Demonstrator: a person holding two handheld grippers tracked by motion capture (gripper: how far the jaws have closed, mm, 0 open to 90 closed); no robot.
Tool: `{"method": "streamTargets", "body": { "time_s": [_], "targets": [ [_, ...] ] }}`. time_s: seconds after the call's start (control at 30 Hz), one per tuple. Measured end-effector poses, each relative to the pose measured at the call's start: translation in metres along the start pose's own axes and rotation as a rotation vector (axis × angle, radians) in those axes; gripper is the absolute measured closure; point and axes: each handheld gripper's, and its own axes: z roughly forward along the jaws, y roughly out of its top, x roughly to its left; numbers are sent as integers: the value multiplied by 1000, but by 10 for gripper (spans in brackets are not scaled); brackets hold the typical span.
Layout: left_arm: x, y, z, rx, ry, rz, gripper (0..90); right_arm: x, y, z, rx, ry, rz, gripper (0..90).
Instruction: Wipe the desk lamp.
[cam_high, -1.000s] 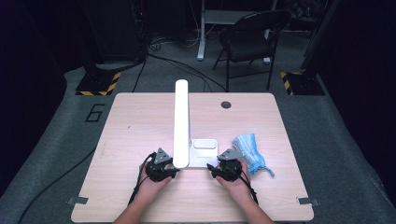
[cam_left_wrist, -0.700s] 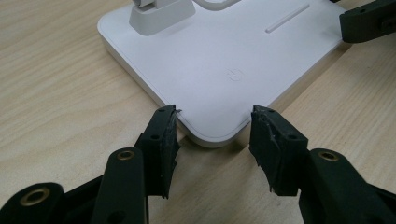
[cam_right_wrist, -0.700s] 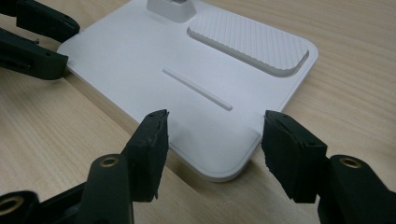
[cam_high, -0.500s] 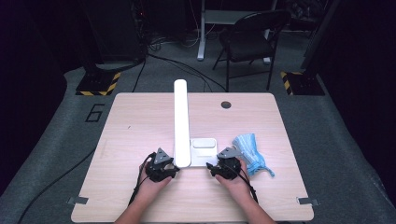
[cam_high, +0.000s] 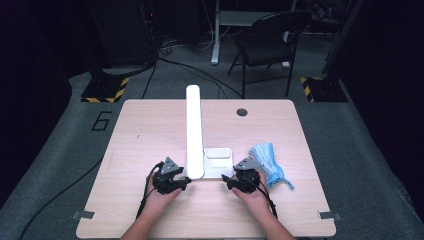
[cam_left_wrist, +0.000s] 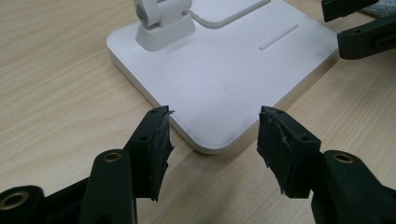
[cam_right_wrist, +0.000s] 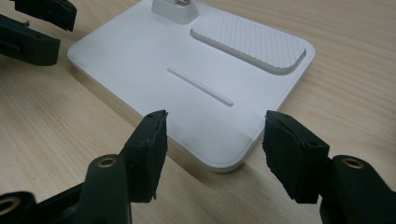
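Note:
A white desk lamp lies folded on the wooden table, its long arm (cam_high: 193, 130) running away from me over its flat base (cam_high: 217, 162). My left gripper (cam_high: 186, 184) sits at the base's near left corner. In the left gripper view that gripper (cam_left_wrist: 212, 140) has just been opening its jaws. The rounded corner of the base (cam_left_wrist: 224, 70) lies between them, untouched by the pads. My right gripper (cam_high: 227, 181) is at the near right corner. Seen in its own view, it (cam_right_wrist: 215, 135) stands open around another corner of the base (cam_right_wrist: 140, 60), its pads off the plastic.
A crumpled blue face mask (cam_high: 267, 167) lies just right of my right hand. The base has a ribbed recess (cam_right_wrist: 252, 42) and the lamp's hinge block (cam_left_wrist: 161, 18). A round cable hole (cam_high: 242, 112) is at the table's far side, with a black chair (cam_high: 270, 35) behind it.

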Motion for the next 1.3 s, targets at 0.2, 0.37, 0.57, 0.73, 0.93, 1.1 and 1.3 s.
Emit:
{"method": "streamTargets", "body": {
  "time_s": [0.2,0.37,0.57,0.73,0.93,1.1,1.3],
  "targets": [
    [4,7,-10,-22,-2,-21,434,0,3,-10,-18,15,3,397],
    [8,16,-19,-43,0,-26,431,-2,11,-25,-70,21,9,397],
    [9,22,-27,-50,-11,-41,429,-4,17,-41,-84,32,23,397],
    [12,22,-36,-46,1,-19,428,-6,17,-54,-88,46,41,397],
    [16,18,-50,-53,9,-10,419,-13,8,-68,-74,46,49,396],
    [17,11,-57,-60,28,-21,418,-23,-2,-78,-79,26,68,396],
    [17,6,-60,-55,30,-23,413,-28,-13,-75,-96,16,93,396]
  ]
}}
